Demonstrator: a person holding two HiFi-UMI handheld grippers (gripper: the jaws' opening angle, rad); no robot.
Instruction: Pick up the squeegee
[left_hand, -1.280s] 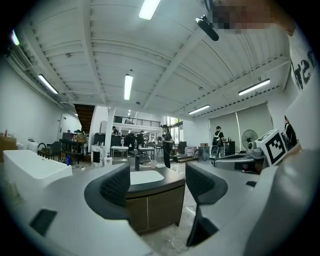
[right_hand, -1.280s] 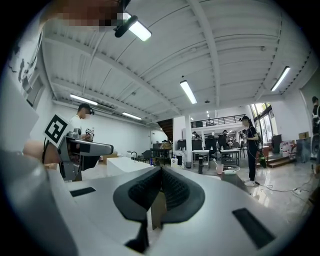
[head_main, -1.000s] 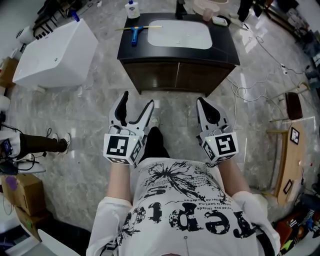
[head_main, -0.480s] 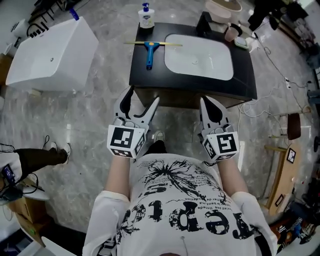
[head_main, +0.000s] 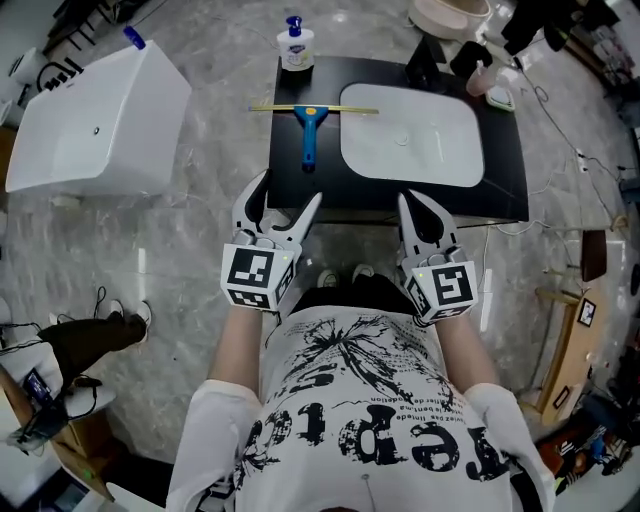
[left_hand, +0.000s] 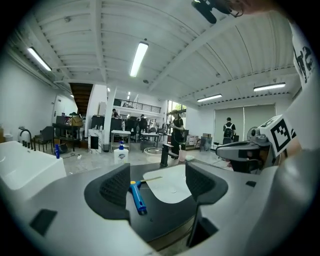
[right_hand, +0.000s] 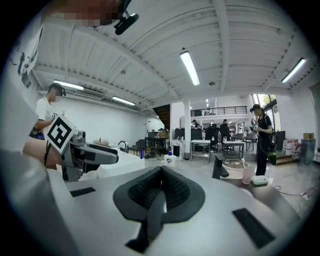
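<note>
We judge the task barely begun: nothing is gripped, and the whole reach, grasp and lift are left to do. The squeegee (head_main: 308, 128) lies flat on the dark tabletop (head_main: 500, 175). Its thin blade runs from 9 to 3 o'clock at the far end and its blue handle points back toward 6 o'clock, at us. A white basin (head_main: 412, 135) sits just beside it at 3 o'clock, and a soap bottle (head_main: 295, 45) stands at 12 o'clock from the blade.

We hold both claws low in front of the chest, at the near edge of the tabletop, side by side and aimed toward 12 o'clock. The left claw (head_main: 288, 196) stands with its jaws wide apart and nothing between them. In the left gripper view the squeegee (left_hand: 137, 196) shows through the gap of that claw (left_hand: 157, 187), well beyond the tips and lined up with them. The right claw (head_main: 410, 203) has its jaws pressed together on nothing, which the right gripper view confirms (right_hand: 161, 172); it points toward the near rim of the basin.

By our reckoning the left claw is the one placed to take the handle, since it is open and the handle lies straight ahead at its 12 o'clock.
</note>
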